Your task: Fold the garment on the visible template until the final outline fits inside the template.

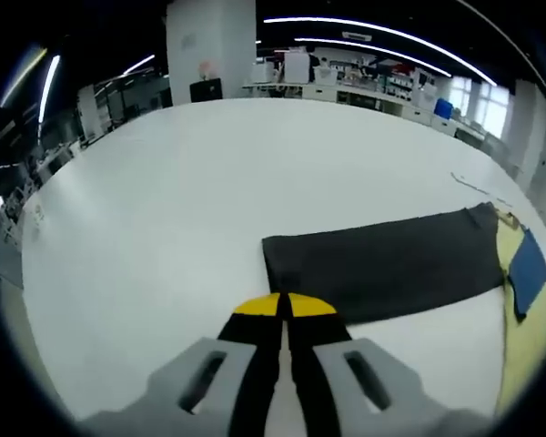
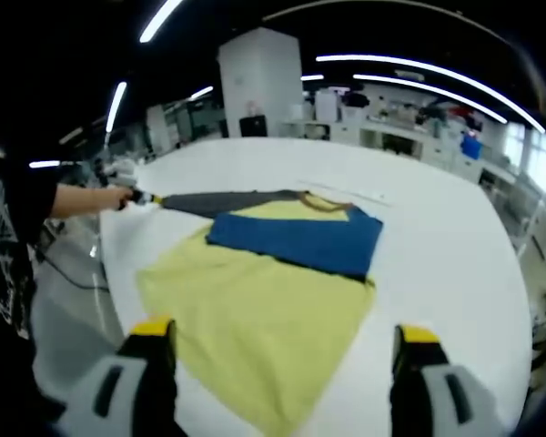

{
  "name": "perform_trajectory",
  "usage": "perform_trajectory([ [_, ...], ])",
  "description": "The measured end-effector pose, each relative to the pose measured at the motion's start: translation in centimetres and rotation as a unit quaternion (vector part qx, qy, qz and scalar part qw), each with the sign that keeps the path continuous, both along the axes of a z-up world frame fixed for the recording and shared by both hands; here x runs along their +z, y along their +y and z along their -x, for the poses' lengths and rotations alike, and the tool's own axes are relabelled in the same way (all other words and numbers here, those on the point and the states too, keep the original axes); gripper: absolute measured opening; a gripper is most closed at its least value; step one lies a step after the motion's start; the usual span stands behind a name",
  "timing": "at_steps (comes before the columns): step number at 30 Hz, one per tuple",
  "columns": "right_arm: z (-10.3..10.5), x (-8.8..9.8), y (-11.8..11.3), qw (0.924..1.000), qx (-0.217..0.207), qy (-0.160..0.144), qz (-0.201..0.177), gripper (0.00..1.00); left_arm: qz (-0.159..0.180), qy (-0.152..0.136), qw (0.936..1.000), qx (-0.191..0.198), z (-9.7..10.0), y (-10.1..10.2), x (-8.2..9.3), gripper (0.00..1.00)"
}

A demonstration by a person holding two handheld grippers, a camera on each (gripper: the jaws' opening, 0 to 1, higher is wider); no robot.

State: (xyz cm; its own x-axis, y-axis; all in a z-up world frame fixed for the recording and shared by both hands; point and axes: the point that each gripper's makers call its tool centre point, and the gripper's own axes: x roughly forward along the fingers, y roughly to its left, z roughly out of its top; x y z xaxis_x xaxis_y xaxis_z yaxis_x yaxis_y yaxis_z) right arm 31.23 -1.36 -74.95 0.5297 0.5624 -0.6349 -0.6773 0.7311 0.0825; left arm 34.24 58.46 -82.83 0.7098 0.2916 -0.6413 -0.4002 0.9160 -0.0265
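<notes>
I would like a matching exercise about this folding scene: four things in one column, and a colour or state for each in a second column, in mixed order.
Column 1:
1. left hand-held gripper
2. right hand-held gripper
3. long sleeve
4. folded patch on top of the garment

Column 2:
A. blue
B. jaws wide apart
C. dark grey, stretched out flat on the white table
D. jaws together

Pairs: 1-D, 2-B, 3-C, 4-A
</notes>
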Motion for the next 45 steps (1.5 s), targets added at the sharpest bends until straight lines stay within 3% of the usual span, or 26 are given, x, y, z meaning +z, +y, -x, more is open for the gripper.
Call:
perform_trajectory([
  [8, 0.2, 0.0, 0.3, 1.0000, 0.007, 0.000, -0.005, 0.99, -0.011, -0.004, 0.9999, -0.004, 0.3, -0.6, 1.1, 0.00],
  [11, 0.2, 0.3, 0.3, 0.9999, 0.008, -0.006, -0.007, 0.99, -0.030, 0.000, 0.9995, -0.009, 0.3, -0.6, 2.0, 0.00],
  [21, 0.6, 0.6, 0.4, 0.9996, 0.024, -0.017, 0.003, 0.99, -0.027, -0.015, 0.9993, -0.023, -0.7, -2.0, 3.1, 0.00],
  [25, 0.7, 0.6, 0.6, 0.9995, 0.028, -0.018, 0.000, 0.99, -0.003, -0.037, 0.9989, -0.030, -1.7, -3.7, 3.9, 0.00],
  [37, 0.3, 1.2, 1.2, 0.9989, 0.027, -0.026, -0.027, 0.99, -0.002, -0.066, 0.9956, -0.066, -3.9, -6.2, 6.2, 0.00],
  [45, 0.4, 1.1, 1.3, 0.9989, 0.031, -0.025, -0.025, 0.99, -0.008, -0.078, 0.9905, -0.113, -5.9, -9.6, 8.1, 0.00],
])
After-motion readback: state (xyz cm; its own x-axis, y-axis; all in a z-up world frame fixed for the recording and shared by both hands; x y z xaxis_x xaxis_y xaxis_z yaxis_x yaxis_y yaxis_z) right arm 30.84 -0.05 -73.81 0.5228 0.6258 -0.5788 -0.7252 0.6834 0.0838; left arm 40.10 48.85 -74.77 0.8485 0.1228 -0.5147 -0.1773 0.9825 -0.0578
